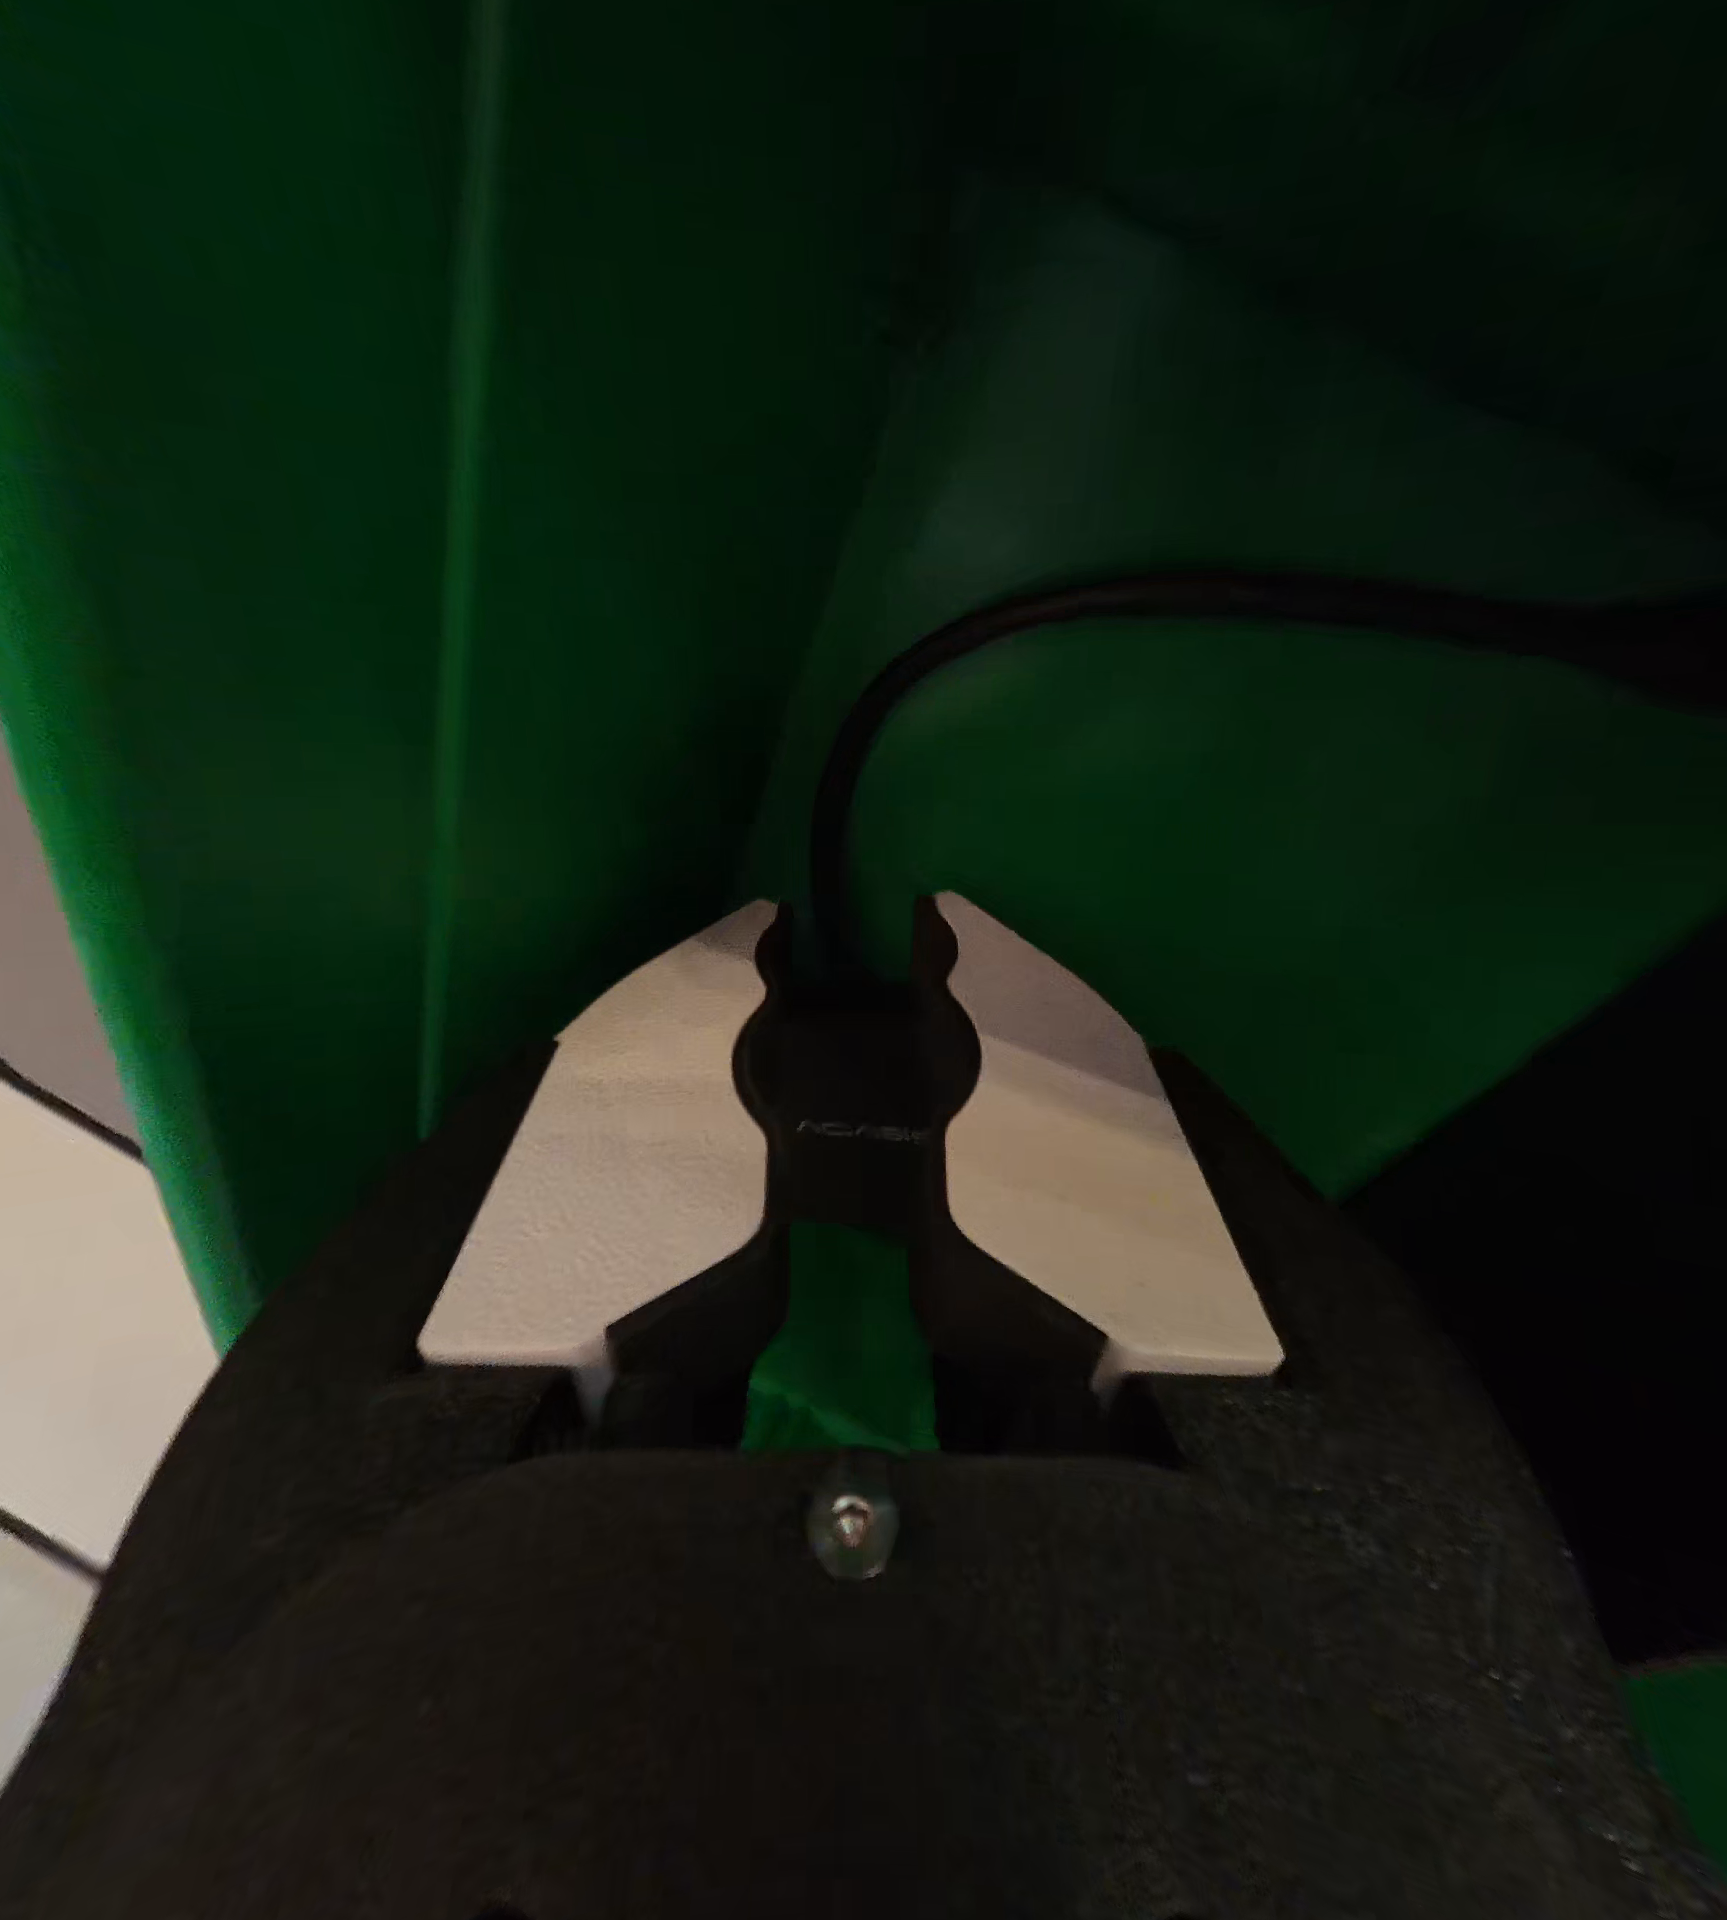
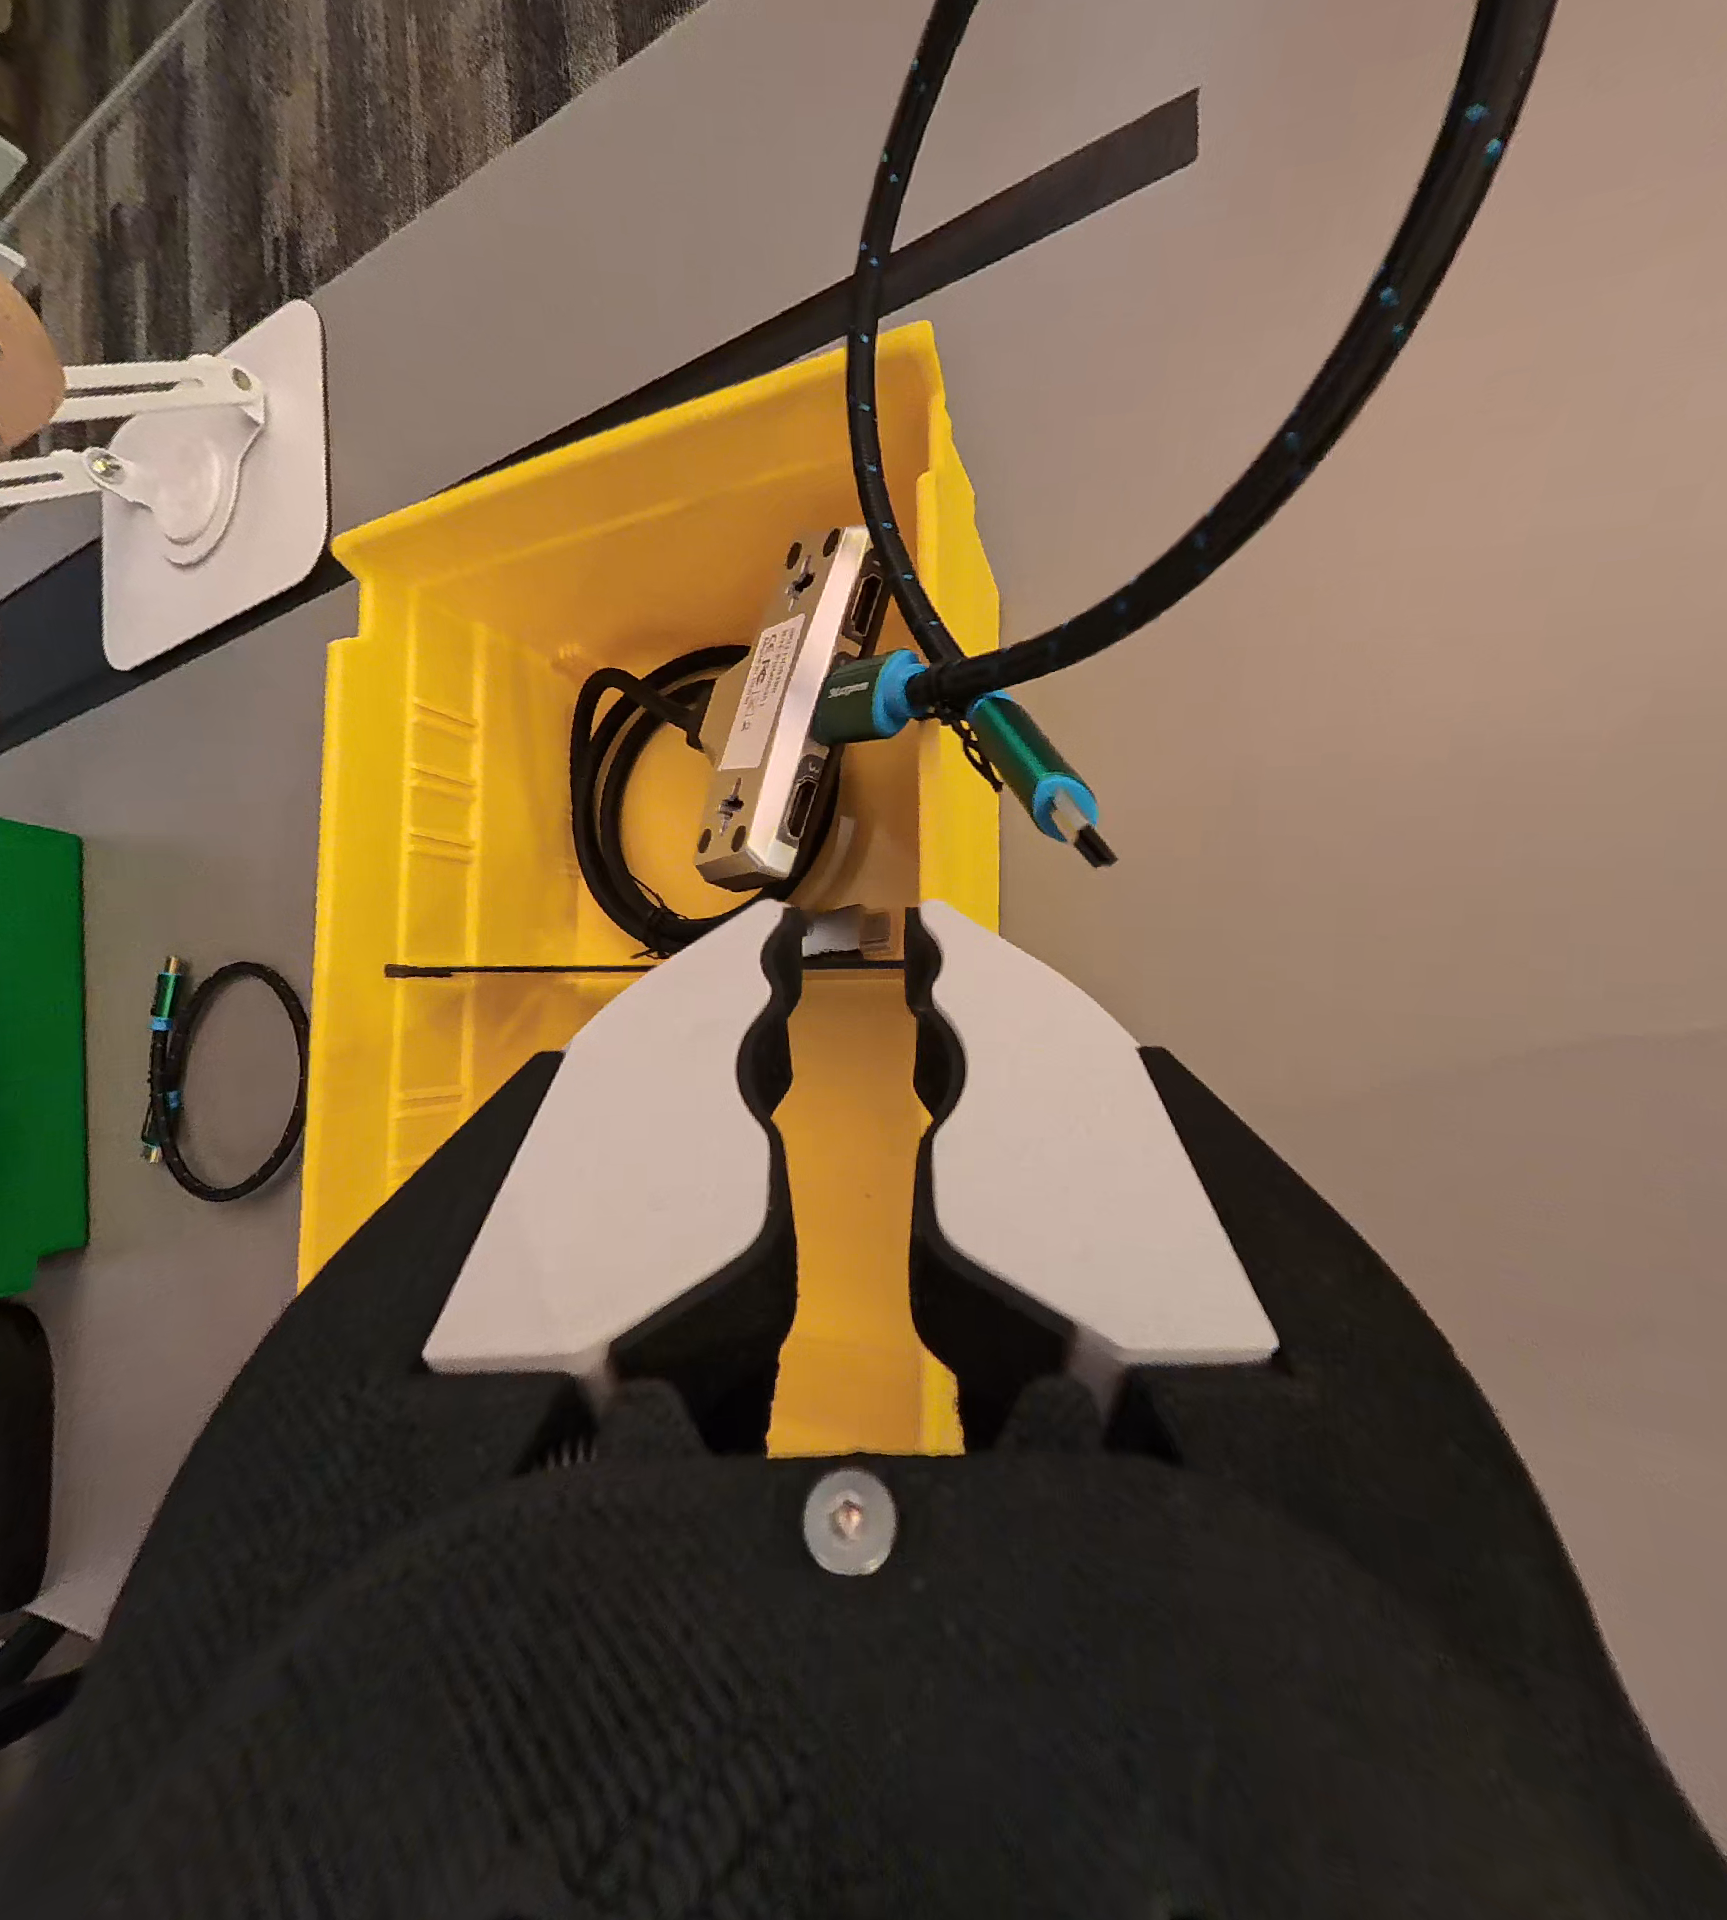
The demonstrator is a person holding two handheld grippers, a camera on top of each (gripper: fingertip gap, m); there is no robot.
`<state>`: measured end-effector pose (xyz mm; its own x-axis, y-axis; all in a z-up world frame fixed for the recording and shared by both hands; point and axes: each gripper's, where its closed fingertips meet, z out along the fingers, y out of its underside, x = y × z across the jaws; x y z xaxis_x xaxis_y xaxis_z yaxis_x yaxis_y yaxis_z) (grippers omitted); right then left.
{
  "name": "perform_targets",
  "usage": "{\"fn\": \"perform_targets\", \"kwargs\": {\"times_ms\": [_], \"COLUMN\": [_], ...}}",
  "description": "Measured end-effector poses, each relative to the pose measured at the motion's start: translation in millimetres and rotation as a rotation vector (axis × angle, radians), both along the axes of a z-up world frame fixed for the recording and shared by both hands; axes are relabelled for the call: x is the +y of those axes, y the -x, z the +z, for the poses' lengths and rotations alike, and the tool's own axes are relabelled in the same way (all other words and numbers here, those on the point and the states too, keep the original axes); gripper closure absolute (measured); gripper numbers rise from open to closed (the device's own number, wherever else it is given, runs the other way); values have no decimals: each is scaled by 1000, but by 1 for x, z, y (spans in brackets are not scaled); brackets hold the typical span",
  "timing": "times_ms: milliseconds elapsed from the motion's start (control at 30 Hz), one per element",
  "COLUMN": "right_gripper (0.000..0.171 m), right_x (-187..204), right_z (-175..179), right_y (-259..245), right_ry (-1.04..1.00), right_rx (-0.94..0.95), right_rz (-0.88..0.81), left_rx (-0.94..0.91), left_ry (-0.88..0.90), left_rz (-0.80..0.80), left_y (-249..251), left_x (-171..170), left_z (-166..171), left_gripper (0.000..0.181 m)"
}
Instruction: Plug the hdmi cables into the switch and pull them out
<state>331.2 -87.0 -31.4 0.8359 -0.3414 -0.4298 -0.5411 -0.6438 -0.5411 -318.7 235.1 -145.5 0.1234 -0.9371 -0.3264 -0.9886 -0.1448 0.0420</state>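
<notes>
My left gripper [image 1: 857, 940] clamps a black connector [image 1: 854, 1117] over the green bin [image 1: 423, 520]. My right gripper [image 2: 851, 935], fingers parted, grips nothing visible; the switch [image 2: 786, 717] carries one braided cable [image 2: 864, 416]. Align squarely before pushing.

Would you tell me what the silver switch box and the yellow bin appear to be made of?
The silver switch box looks like brushed metal, with a dull sheen and crisp edges. The yellow bin looks like matte moulded plastic, with ribbed walls.
</notes>
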Motion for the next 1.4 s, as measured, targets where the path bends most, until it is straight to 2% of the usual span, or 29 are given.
{"fn": "perform_targets", "kwargs": {"times_ms": [100, 300, 367, 533, 700, 833, 967, 1133, 1300, 1400], "right_gripper": [151, 151, 151, 151, 151, 152, 152, 152, 152, 152], "right_x": [4, 8, 8, 8, 9, 11, 13, 22, 37, 52], "right_z": [0, -6, -6, -8, -9, -5, 5, 35, 77, 104], "right_y": [5, 16, 18, 21, 23, 22, 24, 31, 64, 99], "right_ry": [2, 45, 46, 65, 63, 45, 5, -103, -265, -395], "right_rx": [-6, -22, -23, -27, -26, -32, -56, -137, -241, -304], "right_rz": [27, 81, 93, 108, 123, 123, 130, 140, 230, 339], "left_rx": [70, 84, 114, 130, 144, 156, 149, 151, 10, -145], "left_ry": [-6, 71, 58, 63, 32, -80, -301, -598, -763, -792], "left_rz": [3, -21, -34, -33, -30, -53, -55, -44, -66, -85], "left_y": [14, 14, 14, 12, 12, 15, 15, 17, -6, -34], "left_x": [7, 3, 6, 7, 7, 7, 10, 2, -33, -63], "left_z": [-1, -5, -5, -7, -6, 8, 55, 148, 235, 275], "left_gripper": [149, 165, 163, 175, 175, 175, 176, 177, 177, 177]}}
